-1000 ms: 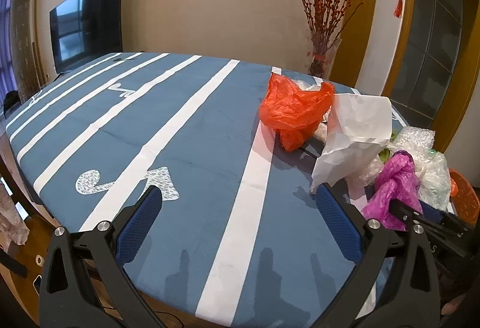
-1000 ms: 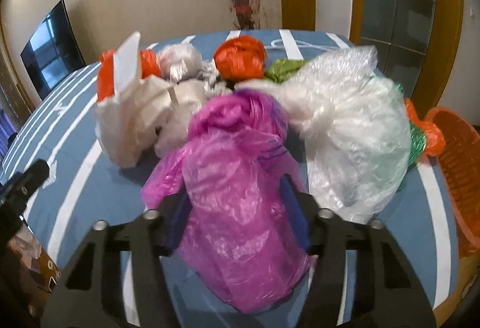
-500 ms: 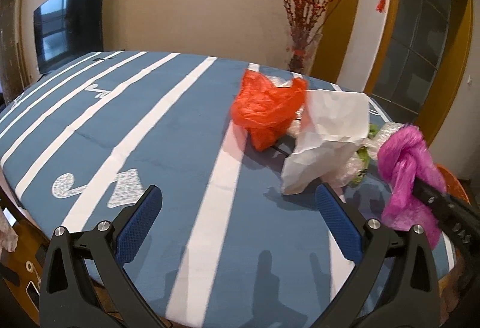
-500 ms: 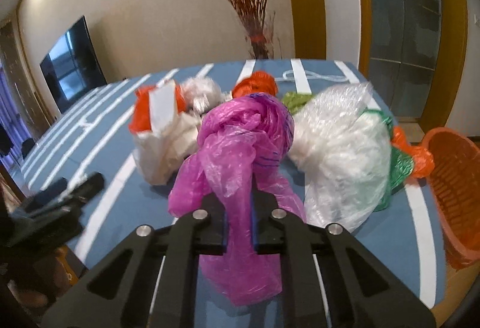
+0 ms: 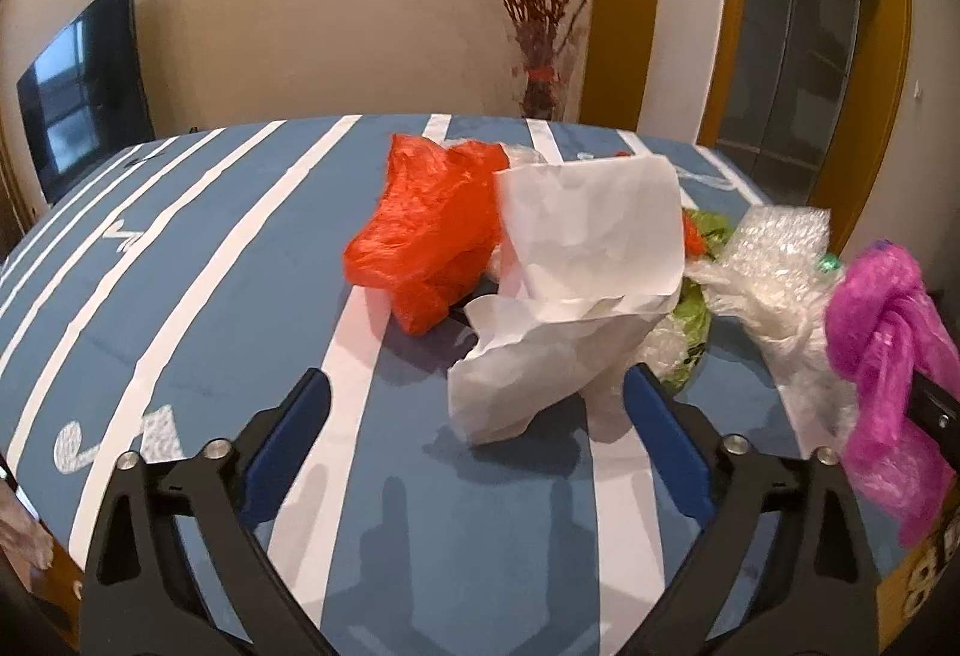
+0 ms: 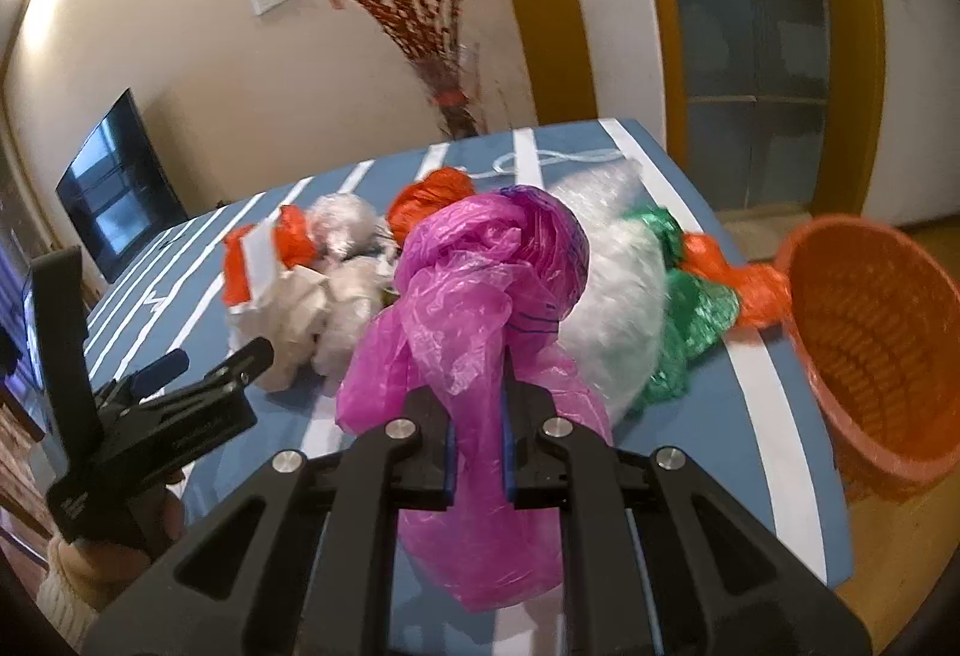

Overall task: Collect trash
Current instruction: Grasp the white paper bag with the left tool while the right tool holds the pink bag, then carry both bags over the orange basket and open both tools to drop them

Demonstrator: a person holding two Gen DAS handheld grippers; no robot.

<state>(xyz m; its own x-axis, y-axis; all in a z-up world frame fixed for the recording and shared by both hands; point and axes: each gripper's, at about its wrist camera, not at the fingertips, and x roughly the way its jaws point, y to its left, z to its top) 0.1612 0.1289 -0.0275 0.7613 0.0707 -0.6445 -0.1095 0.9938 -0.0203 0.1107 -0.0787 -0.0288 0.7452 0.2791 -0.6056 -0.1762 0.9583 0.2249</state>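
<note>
My right gripper (image 6: 477, 428) is shut on a magenta plastic bag (image 6: 480, 308) and holds it up above the blue striped table (image 6: 690, 416); the bag also shows at the right of the left wrist view (image 5: 882, 338). My left gripper (image 5: 477, 416) is open and empty, low over the table, with a crumpled white paper bag (image 5: 576, 272) just ahead between its fingers. An orange plastic bag (image 5: 426, 230) lies behind the paper bag. Bubble wrap (image 6: 612, 272), a green bag (image 6: 690, 320) and another orange bag (image 6: 732, 278) lie in the pile.
An orange basket (image 6: 876, 350) stands at the table's right edge. A vase of red branches (image 5: 540, 74) stands behind the table, and a TV (image 5: 84, 80) hangs at the left. The left gripper (image 6: 198, 374) shows at the left of the right wrist view.
My right gripper has closed on the magenta bag and lifted it off the pile. My left gripper has moved right and closer to the white paper bag, still open.
</note>
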